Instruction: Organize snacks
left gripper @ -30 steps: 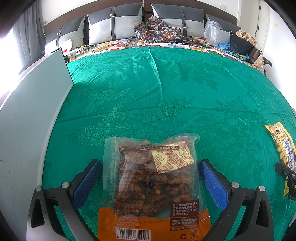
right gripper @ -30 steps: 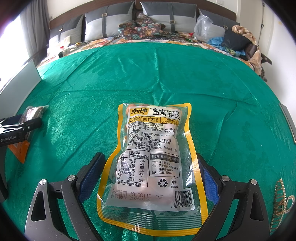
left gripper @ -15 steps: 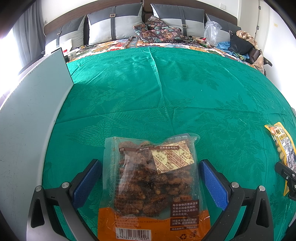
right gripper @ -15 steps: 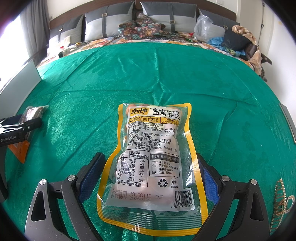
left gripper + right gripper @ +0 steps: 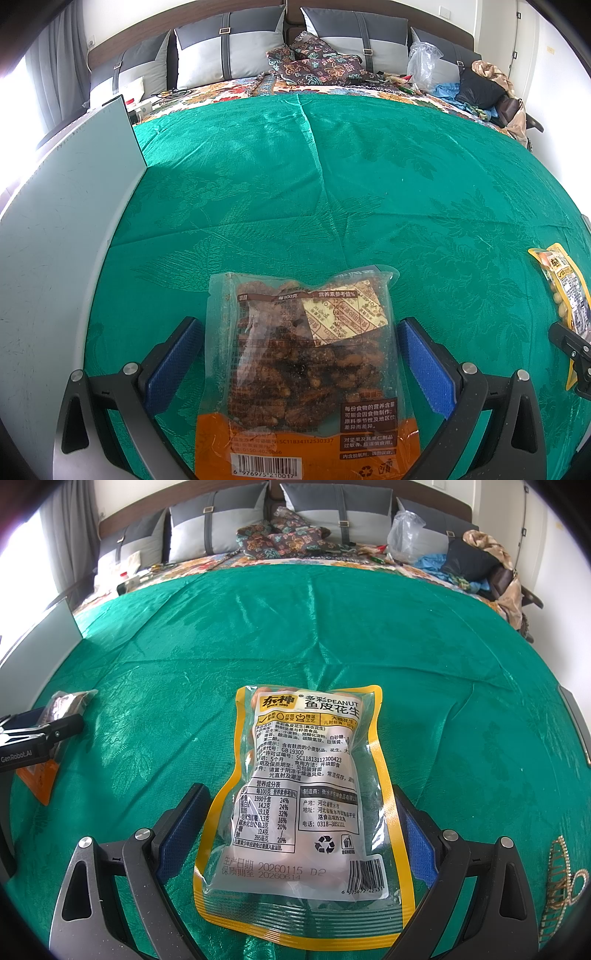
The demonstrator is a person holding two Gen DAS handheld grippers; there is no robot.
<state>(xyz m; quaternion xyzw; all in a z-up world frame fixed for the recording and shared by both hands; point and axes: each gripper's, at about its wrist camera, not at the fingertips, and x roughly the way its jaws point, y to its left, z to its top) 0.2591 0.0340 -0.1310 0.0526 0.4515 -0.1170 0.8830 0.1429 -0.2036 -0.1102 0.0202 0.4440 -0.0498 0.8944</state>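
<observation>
A clear bag of brown glazed nuts with an orange bottom band (image 5: 306, 373) lies flat on the green cloth (image 5: 332, 184), between the blue pads of my left gripper (image 5: 301, 341), which is open around it. A yellow-edged peanut bag (image 5: 306, 786) lies label-up between the pads of my right gripper (image 5: 301, 812), also open. Neither pair of pads presses its bag. The peanut bag (image 5: 565, 291) shows at the right edge of the left wrist view, and the nut bag (image 5: 55, 731) at the left edge of the right wrist view.
A pale grey board (image 5: 62, 236) stands along the left edge of the green cloth. Grey pillows (image 5: 229, 51), patterned cushions (image 5: 317, 66), a plastic bag (image 5: 424, 62) and clothes (image 5: 480, 92) crowd the far end of the bed. The cloth beyond both bags is bare.
</observation>
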